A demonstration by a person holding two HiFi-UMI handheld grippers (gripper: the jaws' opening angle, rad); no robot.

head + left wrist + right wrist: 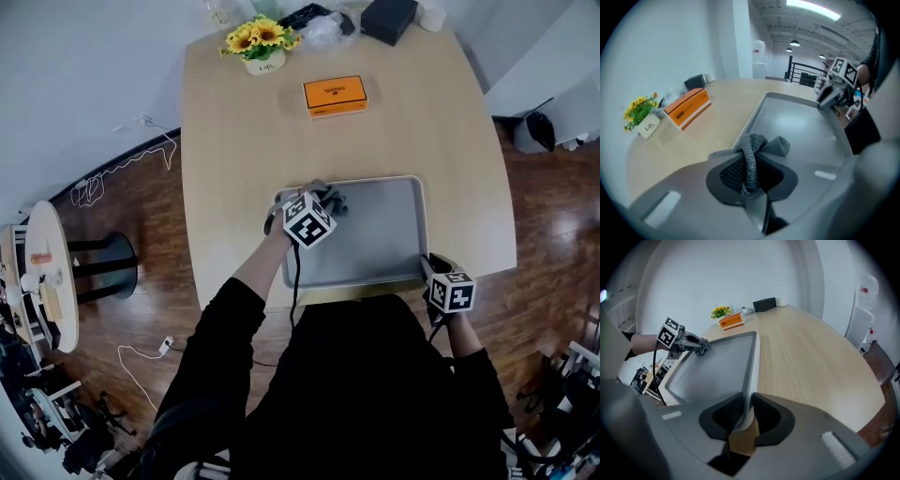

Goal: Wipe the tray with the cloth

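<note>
Left tool (751,165) tilted down gripping cloth (761,144), right tool (743,414) clamping tray (719,364)

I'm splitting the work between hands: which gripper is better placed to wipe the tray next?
Left. The left gripper is shut on the cloth, over the tray near its far left corner. The right gripper is clamped on the tray rim, steadying it, and has no cloth.

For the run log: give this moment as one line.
left gripper: shut on cloth, over tray corner; right gripper: shut on tray rim
</note>
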